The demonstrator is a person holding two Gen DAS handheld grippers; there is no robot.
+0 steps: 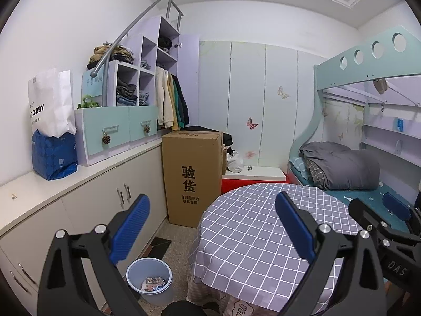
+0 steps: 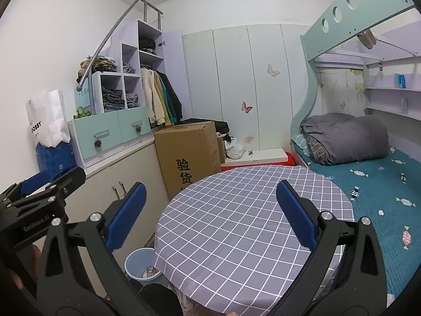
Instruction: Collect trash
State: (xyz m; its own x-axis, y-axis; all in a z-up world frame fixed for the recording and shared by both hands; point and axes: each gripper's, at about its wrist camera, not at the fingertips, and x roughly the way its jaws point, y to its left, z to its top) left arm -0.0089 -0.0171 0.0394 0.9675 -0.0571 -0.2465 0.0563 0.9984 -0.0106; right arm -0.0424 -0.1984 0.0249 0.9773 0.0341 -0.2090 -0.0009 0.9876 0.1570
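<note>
My left gripper (image 1: pixel 211 226) and right gripper (image 2: pixel 210 214) gape wide, empty, above the round checked-cloth desk (image 2: pixel 236 210); a pale plastic bin (image 1: pixel 148 276) holds scraps.

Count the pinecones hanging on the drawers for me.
2: one pinecone on the left drawer's handle, another on the right drawer's. Both show in each view; none seems hidden.

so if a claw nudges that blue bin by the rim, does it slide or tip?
The blue bin looks like thin plastic holding only a few scraps of paper trash, so probably light. It would likely slide on the speckled floor; a high rim push may tip it. The rim may flex under a pinch.
</note>
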